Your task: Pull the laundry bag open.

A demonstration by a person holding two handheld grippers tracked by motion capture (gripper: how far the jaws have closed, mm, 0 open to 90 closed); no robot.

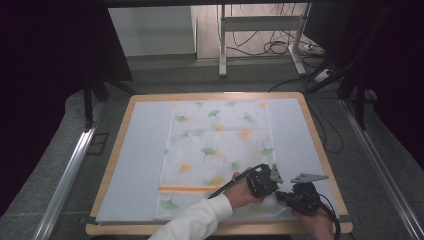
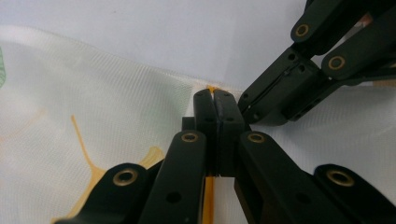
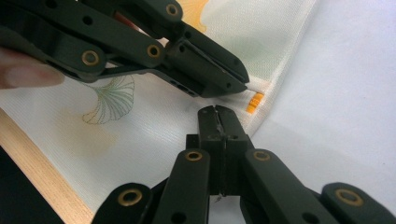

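A white cloth (image 1: 217, 150) printed with green and orange ginkgo leaves lies flat on the pale blue mat (image 1: 137, 160). An orange stripe (image 1: 182, 189) crosses it near the front. Both grippers meet at its near right edge. My left gripper (image 1: 270, 187) (image 2: 215, 95), held by a white-sleeved arm reaching across, is shut on the cloth's edge at the orange stripe's end (image 3: 255, 102). My right gripper (image 1: 286, 196) (image 3: 217, 111) sits just beside it, jaws closed on the same edge. In each gripper view the other gripper's tip lies a finger's width away.
The mat covers a wooden table (image 1: 320, 145) whose light rim shows all around. Beyond the table's far edge are a metal stand (image 1: 222, 45) and loose cables (image 1: 275, 47) on the floor. Metal rails (image 1: 65, 175) run along both sides.
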